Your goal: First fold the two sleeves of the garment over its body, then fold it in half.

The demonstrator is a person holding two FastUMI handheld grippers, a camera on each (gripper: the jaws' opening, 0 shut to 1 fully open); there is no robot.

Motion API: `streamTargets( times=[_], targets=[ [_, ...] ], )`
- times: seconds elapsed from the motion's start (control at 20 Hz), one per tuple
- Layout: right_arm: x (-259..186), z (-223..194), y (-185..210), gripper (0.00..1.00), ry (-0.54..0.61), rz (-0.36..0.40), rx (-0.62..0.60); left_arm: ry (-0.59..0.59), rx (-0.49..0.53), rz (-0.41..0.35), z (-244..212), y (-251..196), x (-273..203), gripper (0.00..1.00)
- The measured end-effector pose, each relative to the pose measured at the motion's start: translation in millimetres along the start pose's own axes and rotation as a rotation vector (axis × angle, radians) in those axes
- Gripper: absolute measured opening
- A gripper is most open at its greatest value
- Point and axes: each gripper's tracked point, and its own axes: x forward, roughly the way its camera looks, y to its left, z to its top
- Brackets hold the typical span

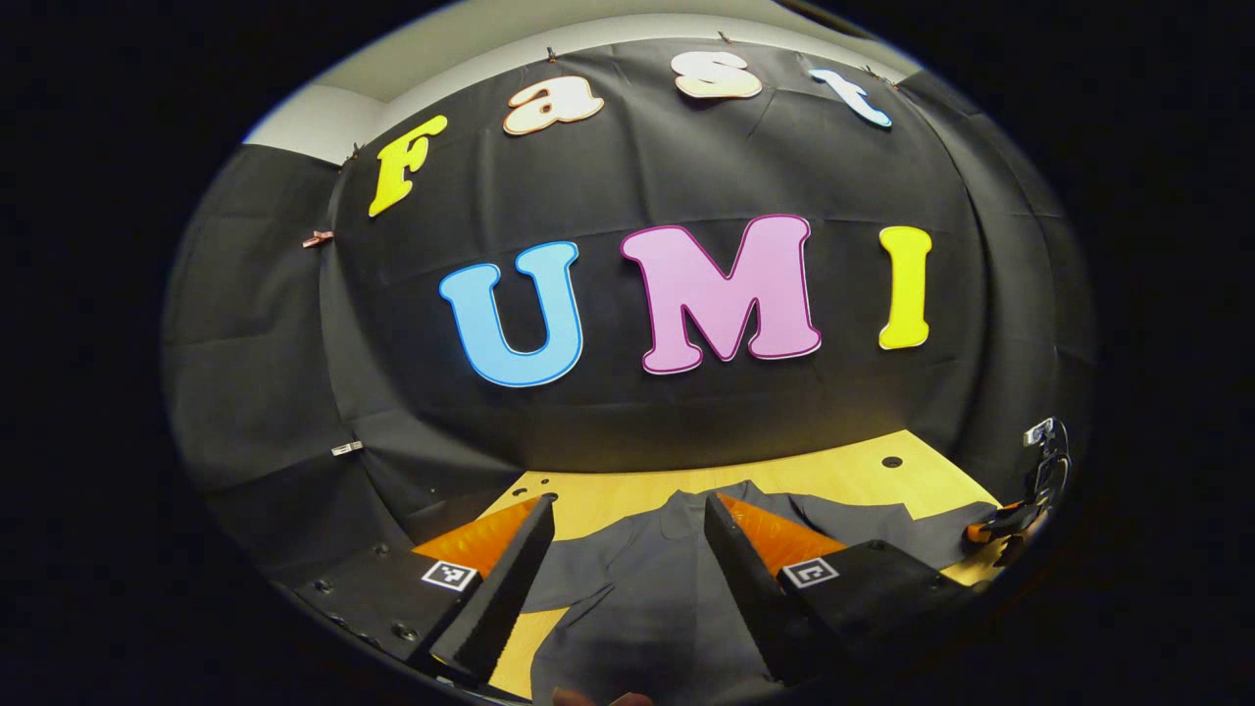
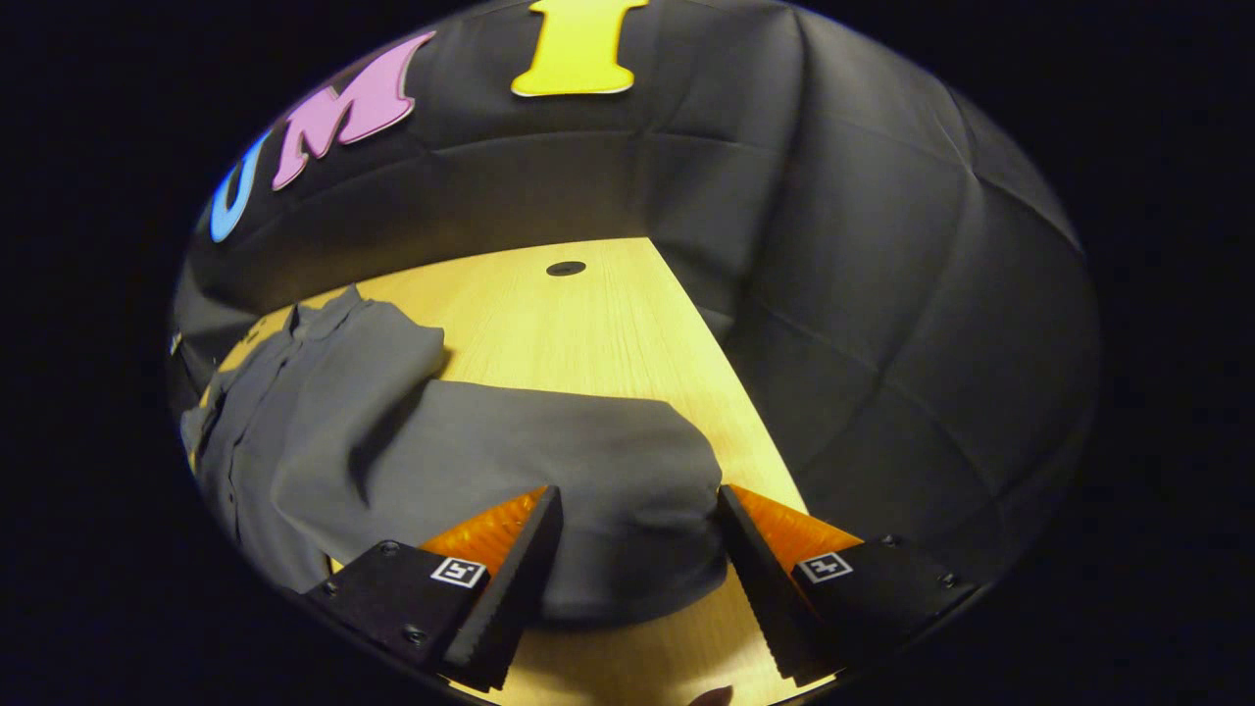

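A dark grey collared cloth shirt lies spread flat on a pale yellow wooden table, one long sleeve stretched sideways. The right gripper hovers over that sleeve's cuff, fingers spread apart, grasping nothing. The left gripper hangs over the shirt's body, fingers likewise released.

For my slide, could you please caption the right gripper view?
Open right gripper poised over grey shirt's spread sleeve.
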Motion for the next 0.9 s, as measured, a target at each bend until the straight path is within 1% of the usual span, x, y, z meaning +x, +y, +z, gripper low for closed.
streamTargets(
  times=[0.05,0.1,0.15,0.3,0.35,0.4,0.45,0.55,0.75,0.9],
  targets=[
    [-6,-6,-1,0.88,0.01,-0.001,-0.011,0.003,0.001,-0.002,0,-1,0,0.98],
    [-4,-1,3,0.96,-0.003,0.02,-0.016,0.004,0.004,-0.004,-1,-1,-1,0.97],
    [1,-5,8,0.8,0.0,0.038,-0.02,0.002,0.01,-0.004,1,1,-2,0.97],
    [3,-2,13,0.3,0.004,0.042,0.014,-0.008,0.015,-0.002,1,9,-3,0.97],
    [0,0,13,0.16,0.013,0.035,0.043,-0.008,0.011,-0.002,1,11,-2,0.97],
    [3,3,11,0.16,0.02,0.024,0.074,-0.007,0.003,-0.001,-1,15,-2,0.97],
    [0,5,8,0.12,0.021,0.005,0.09,-0.003,-0.007,-0.004,-2,18,-1,0.97],
    [-11,16,-1,0.11,-0.019,-0.037,0.08,-0.002,-0.02,-0.009,-5,24,0,0.97],
    [-51,48,-6,0.11,-0.106,-0.084,0.037,-0.012,-0.03,-0.037,-8,40,8,0.97],
    [-86,80,-3,0.11,-0.184,-0.127,0.017,-0.019,-0.047,-0.057,-13,58,14,0.97]
  ],
)
